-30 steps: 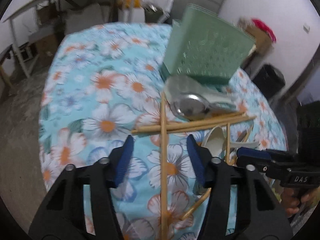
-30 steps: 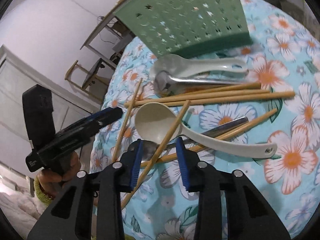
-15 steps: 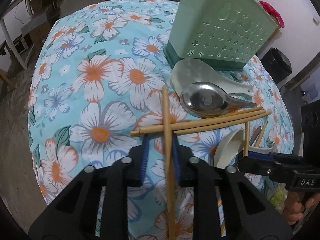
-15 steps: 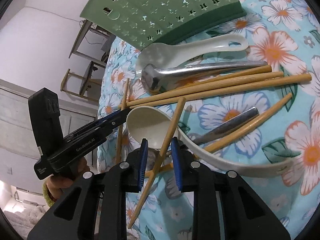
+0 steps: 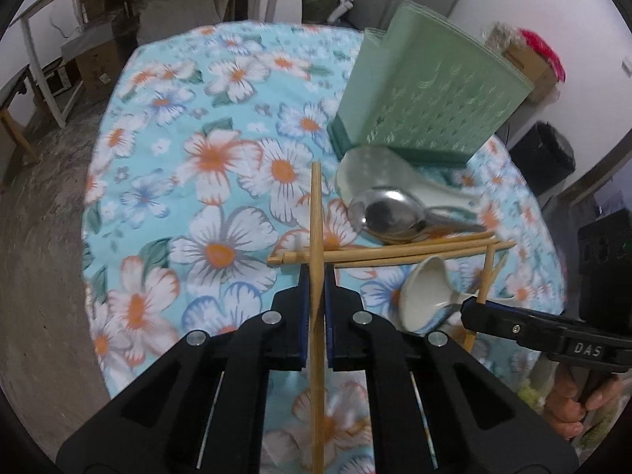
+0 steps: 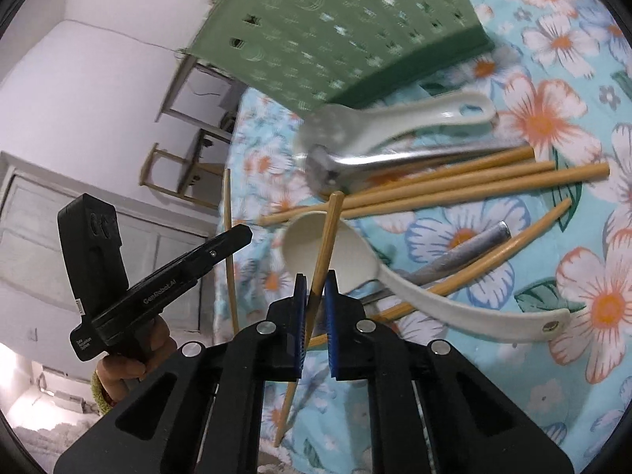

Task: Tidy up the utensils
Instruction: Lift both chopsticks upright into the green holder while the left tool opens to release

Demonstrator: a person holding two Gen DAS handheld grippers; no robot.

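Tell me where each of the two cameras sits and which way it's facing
Left wrist: on the left gripper, angled down at a chopstick clamped in it; the right gripper and hand show.
Right wrist: on the right gripper, angled down, jaws closing on another chopstick; the left gripper and hand show.
Shared: green holder, metal spoon.

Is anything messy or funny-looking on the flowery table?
Yes. The chopsticks lie crisscrossed in a heap with the white ladle and metal spoon on the tablecloth, none inside the green holder standing behind them. Nothing looks broken or spilled.
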